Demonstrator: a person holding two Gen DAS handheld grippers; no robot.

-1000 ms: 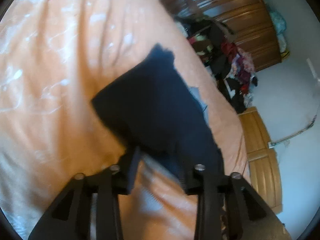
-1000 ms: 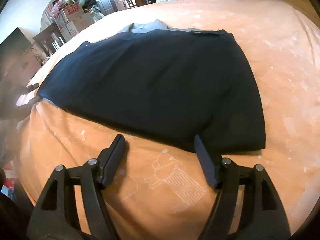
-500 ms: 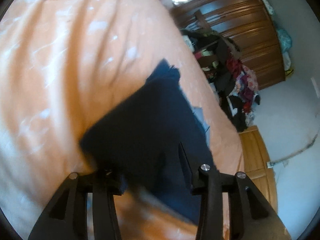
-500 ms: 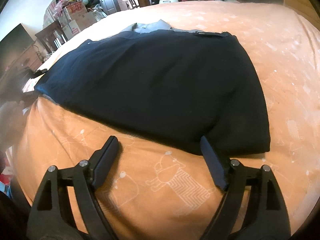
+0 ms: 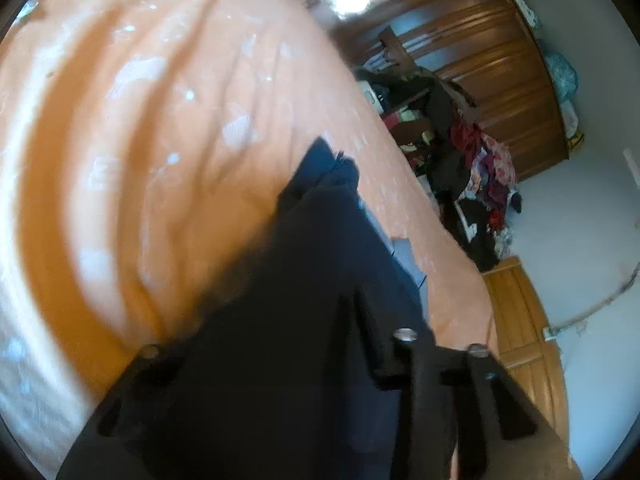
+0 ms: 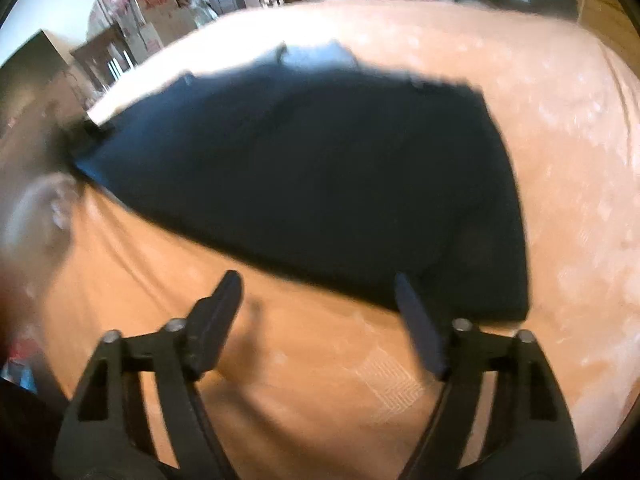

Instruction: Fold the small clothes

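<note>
A dark navy garment (image 6: 320, 168) lies flat on the orange bedspread (image 6: 560, 120), with a light collar at its far edge. My right gripper (image 6: 318, 280) is open and hovers low at the garment's near edge, its right finger (image 6: 416, 320) over the hem. In the left wrist view the same garment (image 5: 320, 320) spreads over my left gripper (image 5: 276, 320) and hides the fingertips. The finger mounts stand apart, so it reads as open. A blurred hand (image 6: 40, 208) holds that left gripper (image 6: 86, 132) at the garment's left corner.
Past the bed stand a brown wardrobe (image 5: 480, 60), a heap of clothes (image 5: 480, 168) on the floor and the wooden bed frame (image 5: 520, 320). Cardboard boxes (image 6: 152, 20) and a dark chair (image 6: 108, 60) sit beyond the bed's far left edge.
The left gripper has pushed forward into the garment, which now covers its fingers. The right gripper has edged slightly closer to the hem and stayed open.
</note>
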